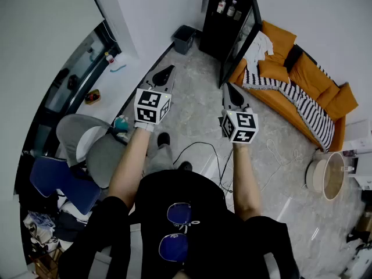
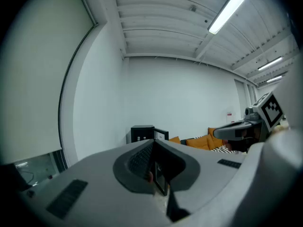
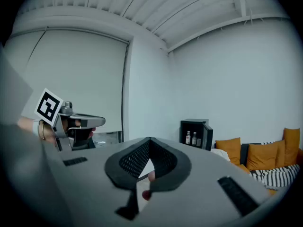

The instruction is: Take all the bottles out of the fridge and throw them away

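while the left gripper and right gripper sit closed and empty, well short of the open fridge, the approach seems in hand; next, step closer and open for a bottle.

Head view: camera on the head, aimed steeply down at the floor. Left claw and right claw sit near, mid-frame. Fridge is far, top centre; sofa upper right.

Left gripper view: rides the left claw, faces level across the room. Fridge is small at centre, right claw at the right edge.

Right gripper view: same mounting, near level. Fridge is right of centre, left claw at the left edge.

All three views share the fridge and sofa.
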### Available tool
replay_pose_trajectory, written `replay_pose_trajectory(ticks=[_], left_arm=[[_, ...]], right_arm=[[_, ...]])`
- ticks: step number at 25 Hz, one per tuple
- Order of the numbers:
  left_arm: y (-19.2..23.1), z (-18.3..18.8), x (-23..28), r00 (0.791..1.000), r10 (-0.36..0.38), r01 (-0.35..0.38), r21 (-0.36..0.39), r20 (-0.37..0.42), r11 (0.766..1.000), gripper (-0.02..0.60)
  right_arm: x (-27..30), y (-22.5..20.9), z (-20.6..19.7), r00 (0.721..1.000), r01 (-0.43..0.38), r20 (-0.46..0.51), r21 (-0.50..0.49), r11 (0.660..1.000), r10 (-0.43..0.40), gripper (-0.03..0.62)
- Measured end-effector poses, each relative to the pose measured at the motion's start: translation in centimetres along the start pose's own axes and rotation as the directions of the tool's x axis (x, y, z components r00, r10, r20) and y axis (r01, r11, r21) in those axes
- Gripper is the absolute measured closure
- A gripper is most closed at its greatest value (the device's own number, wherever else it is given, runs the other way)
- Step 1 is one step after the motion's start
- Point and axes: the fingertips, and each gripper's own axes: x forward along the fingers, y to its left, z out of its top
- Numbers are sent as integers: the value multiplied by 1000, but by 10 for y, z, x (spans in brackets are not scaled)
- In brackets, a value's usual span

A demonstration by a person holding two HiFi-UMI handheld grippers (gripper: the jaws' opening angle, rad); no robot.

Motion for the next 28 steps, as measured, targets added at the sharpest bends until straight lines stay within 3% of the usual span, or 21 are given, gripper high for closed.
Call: replay_pose_trajectory(ticks=[7,13,21,28], left_arm=[[-10,-9,-13,1000,-3,2,-11,-22,1000,583],[8,-16,1,1000,1,-2,-20,-28,1000,583],[50,-32,59,999,4,-5,-49,-34,999,583],[122,-33,138,999,-13,11,-64,-30,998,583]], right_arm=[[-11,12,-19,999,-19,-38,13,1000,19,592],[11,19,-26,998,-33,-50,21,999,34,592],[80,4,-30,997,-39,-67,25,999,40,592],[188,-9,-18,995,-35,-94,13,999,36,592]])
